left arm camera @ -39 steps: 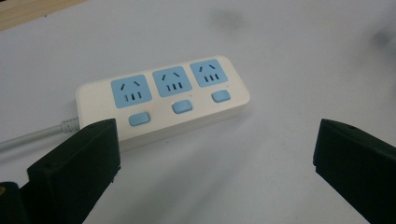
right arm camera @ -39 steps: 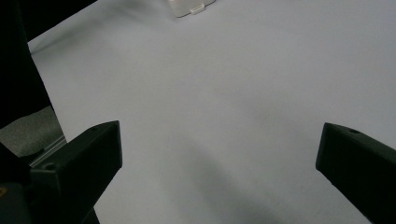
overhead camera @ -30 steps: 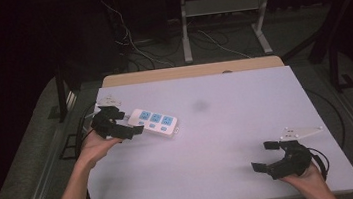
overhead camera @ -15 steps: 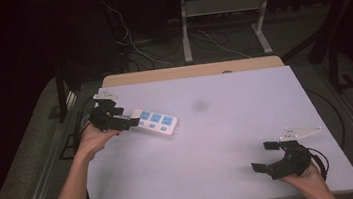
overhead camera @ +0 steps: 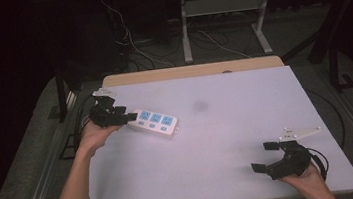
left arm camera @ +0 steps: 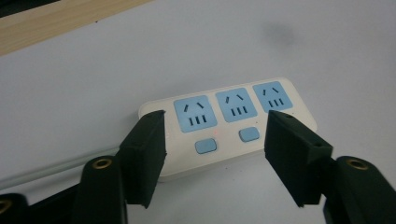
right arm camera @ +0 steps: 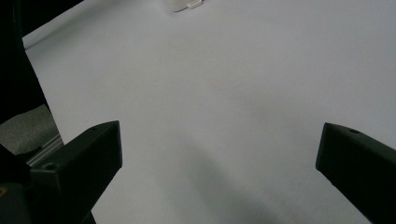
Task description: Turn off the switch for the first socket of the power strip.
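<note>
Power strip (overhead camera: 153, 122), white with three blue sockets along its top, lies flat on the white table (overhead camera: 227, 124) toward the left side, angled so that its far end points toward the table's middle. In the left gripper view the strip (left arm camera: 224, 126) shows two blue push buttons below the sockets, with a small red light between the sockets and the first button. A white cord (left arm camera: 51, 168) runs from the strip's near end off to the left of that view along the tabletop.

The left gripper (overhead camera: 129, 118) sits at the near end of the strip, held by the person's left hand (overhead camera: 94, 134), whose forearm comes up from the bottom left. Its jaws are spread apart: in the left gripper view one jaw overlaps the corner of the strip at the cord end and the other stands beside the third socket, on the strip's near long edge. Whether either jaw touches the strip cannot be told. Nothing is clamped between them.

The right gripper (overhead camera: 266, 156) is well apart from the strip, near the front right corner of the table, held by the right hand (overhead camera: 304, 178). Its jaws are wide apart and hold nothing; in the right gripper view (right arm camera: 219, 168) bare white tabletop lies between them, and a small piece of the strip (right arm camera: 184, 4) shows at the top edge.

A faint grey smudge (overhead camera: 199, 106) marks the table just beyond the strip's far end. A pale wooden edge (overhead camera: 191, 71) runs along the table's far side.
</note>
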